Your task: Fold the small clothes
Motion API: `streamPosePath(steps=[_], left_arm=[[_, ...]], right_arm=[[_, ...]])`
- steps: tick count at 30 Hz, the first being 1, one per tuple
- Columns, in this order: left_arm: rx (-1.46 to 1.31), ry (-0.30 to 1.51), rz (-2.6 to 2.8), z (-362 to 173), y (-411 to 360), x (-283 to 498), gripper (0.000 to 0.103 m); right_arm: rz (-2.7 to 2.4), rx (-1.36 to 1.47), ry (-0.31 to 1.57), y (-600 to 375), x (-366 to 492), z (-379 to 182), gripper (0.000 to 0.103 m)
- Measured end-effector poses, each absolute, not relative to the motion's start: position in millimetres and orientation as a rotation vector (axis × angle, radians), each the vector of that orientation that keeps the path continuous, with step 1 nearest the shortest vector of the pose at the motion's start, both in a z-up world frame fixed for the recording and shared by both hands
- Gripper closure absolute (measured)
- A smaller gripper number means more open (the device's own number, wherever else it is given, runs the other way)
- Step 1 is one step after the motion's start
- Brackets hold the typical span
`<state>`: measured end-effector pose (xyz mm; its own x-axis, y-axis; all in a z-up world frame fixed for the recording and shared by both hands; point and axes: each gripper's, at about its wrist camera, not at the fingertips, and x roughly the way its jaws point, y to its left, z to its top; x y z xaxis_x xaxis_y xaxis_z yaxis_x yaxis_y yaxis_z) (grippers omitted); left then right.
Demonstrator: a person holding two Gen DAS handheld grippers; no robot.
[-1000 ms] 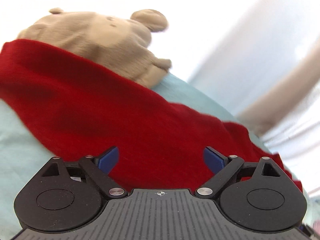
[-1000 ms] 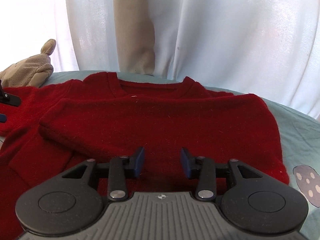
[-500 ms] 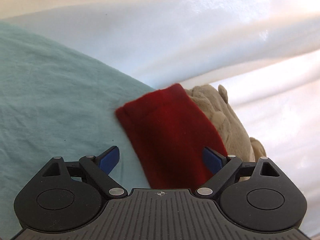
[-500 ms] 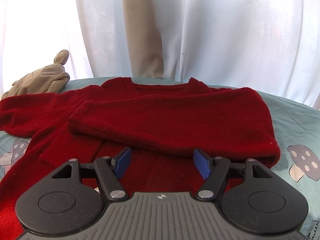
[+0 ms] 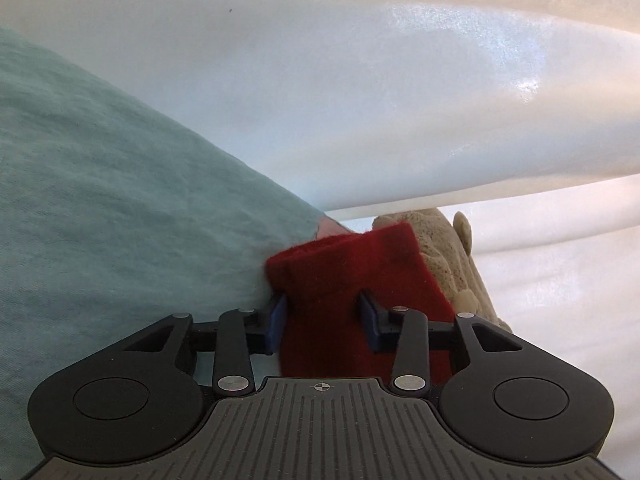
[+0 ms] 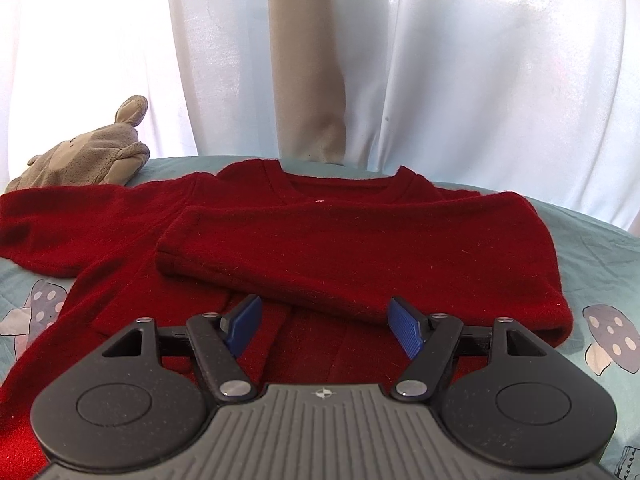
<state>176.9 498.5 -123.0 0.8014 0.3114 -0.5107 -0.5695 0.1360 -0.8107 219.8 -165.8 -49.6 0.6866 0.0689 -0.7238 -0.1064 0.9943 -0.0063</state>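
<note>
Left tool [image 5: 322,322] closing around red sweater's [image 6: 320,240] sleeve; right tool [image 6: 322,326] spread.

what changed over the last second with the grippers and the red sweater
The left gripper swung from the sweater's body out to the sleeve cuff beside the plush toy, and its jaws are closing around the cuff. The right gripper opened wider and backed off slightly. The red sweater, one sleeve already folded across, lies unchanged on the sheet.

light: bright daylight through white curtain [image 6: 460,80], upper frame | glare: blown highlights | edges: fisheye bending, dark corners | focus: sharp
</note>
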Motion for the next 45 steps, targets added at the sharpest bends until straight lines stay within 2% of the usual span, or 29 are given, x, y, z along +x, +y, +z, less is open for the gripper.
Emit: streamPosePath(steps=[3,10,15,20,29,35,36,37,39,41,43,45], left_arm=[[-1.28,0.241,0.624,-124.2,499.9,178.6,0.078],[-1.243,0.261,0.621,-113.8,493.6,163.9,0.089],[-1.162,0.248,0.604,-89.8,481.1,163.8,0.091],[-1.042,0.219,0.56,-43.6,452.2,169.3,0.091],[-0.828,0.267,0.421,36.7,309.9,206.4,0.092],[-0.647,0.367,0.234,33.5,167.6,244.8,0.09],[-0.627,0.421,0.183,25.6,148.2,250.8,0.079],[-0.607,0.476,0.138,16.6,130.4,254.9,0.06],[-0.554,0.564,0.084,1.7,104.6,254.8,0.045],[-0.485,0.604,0.064,-7.5,93.7,244.8,0.04],[-0.431,0.616,0.089,-12.0,96.6,230.9,0.028],[-0.398,0.626,0.152,-16.4,111.5,222.5,0.025]], right_arm=[[0.099,-0.061,0.804,-162.1,220.4,-48.7,0.033],[0.113,-0.06,0.806,-160.0,219.5,-49.2,0.033],[0.116,-0.054,0.797,-160.4,218.9,-46.5,0.033],[0.114,-0.042,0.781,-162.7,215.2,-42.1,0.033],[0.111,0.01,0.747,-170.3,207.2,-34.9,0.033],[0.108,0.059,0.727,-180.7,200.5,-28.5,0.033],[0.108,0.065,0.725,-183.0,199.6,-27.3,0.033],[0.11,0.074,0.723,-185.6,198.8,-25.8,0.033],[0.115,0.091,0.724,-190.9,198.5,-23.5,0.031],[0.127,0.123,0.733,-197.3,199.9,-21.8,0.029],[0.152,0.163,0.739,-203.6,202.6,-21.0,0.029],[0.191,0.213,0.752,-206.3,208.9,-21.5,0.029]])
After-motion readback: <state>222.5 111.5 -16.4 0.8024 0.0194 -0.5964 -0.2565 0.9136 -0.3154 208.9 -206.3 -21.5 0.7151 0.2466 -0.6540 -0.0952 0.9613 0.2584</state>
